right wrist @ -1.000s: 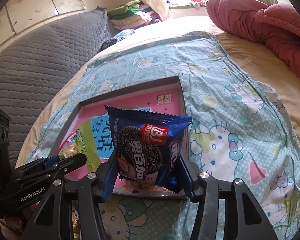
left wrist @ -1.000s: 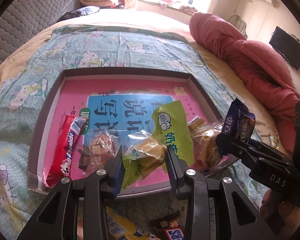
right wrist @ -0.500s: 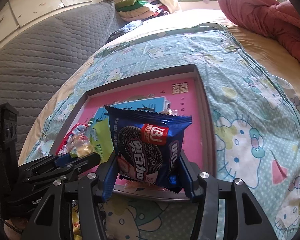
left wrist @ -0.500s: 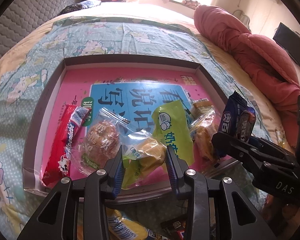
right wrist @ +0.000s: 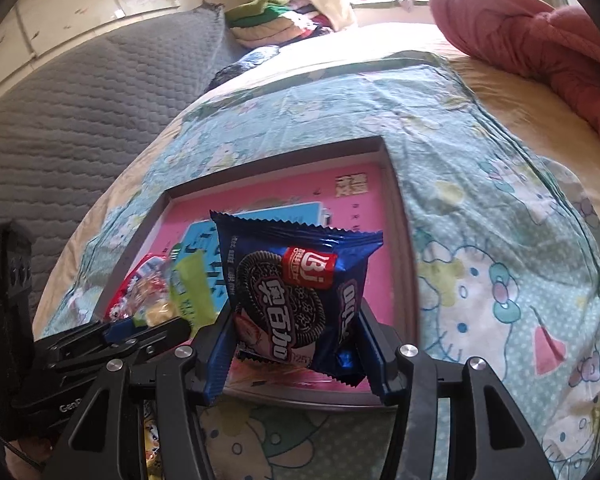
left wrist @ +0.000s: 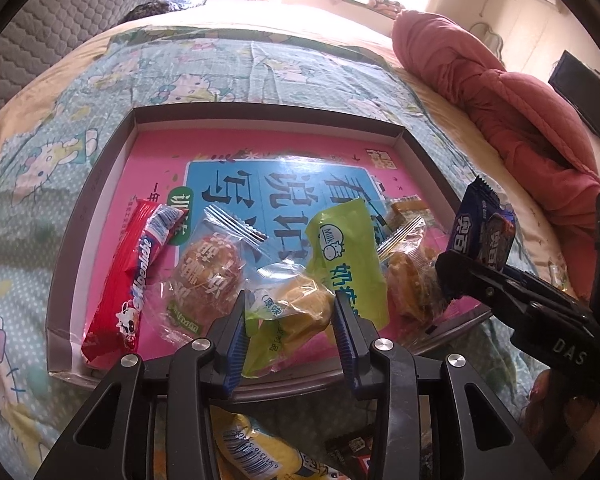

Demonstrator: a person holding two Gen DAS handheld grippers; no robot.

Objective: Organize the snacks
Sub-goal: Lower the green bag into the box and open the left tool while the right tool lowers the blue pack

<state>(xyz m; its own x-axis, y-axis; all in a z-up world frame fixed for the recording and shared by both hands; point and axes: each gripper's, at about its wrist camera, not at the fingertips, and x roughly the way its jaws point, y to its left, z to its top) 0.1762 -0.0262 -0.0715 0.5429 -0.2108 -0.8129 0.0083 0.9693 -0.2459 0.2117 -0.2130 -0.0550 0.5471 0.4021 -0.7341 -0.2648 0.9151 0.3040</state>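
A shallow grey tray (left wrist: 112, 152) with a pink and blue printed floor lies on the bed. My left gripper (left wrist: 290, 316) is shut on a clear-wrapped yellow cake (left wrist: 296, 304) just above the tray's near edge. In the tray lie a red wafer bar (left wrist: 128, 276), a clear-wrapped round pastry (left wrist: 208, 268), a green milk snack packet (left wrist: 348, 248) and clear-wrapped biscuits (left wrist: 408, 276). My right gripper (right wrist: 296, 340) is shut on a blue chocolate sandwich cookie pack (right wrist: 300, 292), held upright over the tray's near right corner; the pack also shows in the left wrist view (left wrist: 482, 228).
A yellow snack packet (left wrist: 260, 452) and a dark candy bar (left wrist: 352, 452) lie on the Hello Kitty sheet (right wrist: 500, 240) in front of the tray. A red quilt (left wrist: 500, 84) is bunched at the right. A grey padded headboard (right wrist: 80, 100) stands at the left.
Both grippers have moved forward over the tray with their snacks still held. The round pastry has come into fuller view beside the yellow cake.
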